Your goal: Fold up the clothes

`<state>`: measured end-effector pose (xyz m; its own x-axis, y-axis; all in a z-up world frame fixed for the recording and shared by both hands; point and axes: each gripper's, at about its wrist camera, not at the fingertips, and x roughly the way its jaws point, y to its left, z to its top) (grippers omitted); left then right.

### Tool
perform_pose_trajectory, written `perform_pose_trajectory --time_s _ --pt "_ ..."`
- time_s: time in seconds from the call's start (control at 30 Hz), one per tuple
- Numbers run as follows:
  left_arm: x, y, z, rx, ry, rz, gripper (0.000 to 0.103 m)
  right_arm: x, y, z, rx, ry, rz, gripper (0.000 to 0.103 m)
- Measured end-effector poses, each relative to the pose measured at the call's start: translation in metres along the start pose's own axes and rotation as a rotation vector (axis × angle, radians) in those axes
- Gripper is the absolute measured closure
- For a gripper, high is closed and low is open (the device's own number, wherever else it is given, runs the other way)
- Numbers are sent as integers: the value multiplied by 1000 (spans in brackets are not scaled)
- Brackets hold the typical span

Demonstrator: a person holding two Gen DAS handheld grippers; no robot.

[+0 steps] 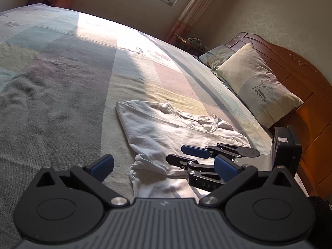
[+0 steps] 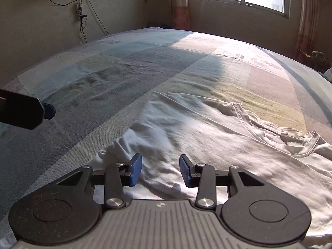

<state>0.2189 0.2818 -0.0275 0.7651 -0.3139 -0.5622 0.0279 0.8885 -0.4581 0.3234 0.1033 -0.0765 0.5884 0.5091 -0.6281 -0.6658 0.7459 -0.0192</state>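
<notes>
The left gripper (image 1: 164,166) tilts down over the bed (image 1: 62,78) at the left edge of the white T-shirt (image 1: 166,128), fingers (image 1: 102,165) spread wide and holding nothing; the hand carrying it is out of frame. To its right, the right gripper (image 2: 159,170) angles down low over the T-shirt's near, rumpled part, which its body partly hides. Its fingers (image 2: 136,169) stand partly apart with cloth lying below the gap, not pinched.
</notes>
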Motion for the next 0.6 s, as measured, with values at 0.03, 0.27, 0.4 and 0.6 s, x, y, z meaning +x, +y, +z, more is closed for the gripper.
perform_pose_trajectory --time_s 0.03,0.27,0.4,0.6 --pt "1 0 0 2 4 2 1 4 -2 5 7 -4 -11 57" --pt "2 -6 -2 19 9 -11 1 17 -33 2 185 91 41 50" --pt "1 -12 -3 32 9 -20 1 -30 -58 -17 186 32 -57 29" --pt "7 -20 -5 59 29 -12 1 -42 -113 -64 303 147 -150 21"
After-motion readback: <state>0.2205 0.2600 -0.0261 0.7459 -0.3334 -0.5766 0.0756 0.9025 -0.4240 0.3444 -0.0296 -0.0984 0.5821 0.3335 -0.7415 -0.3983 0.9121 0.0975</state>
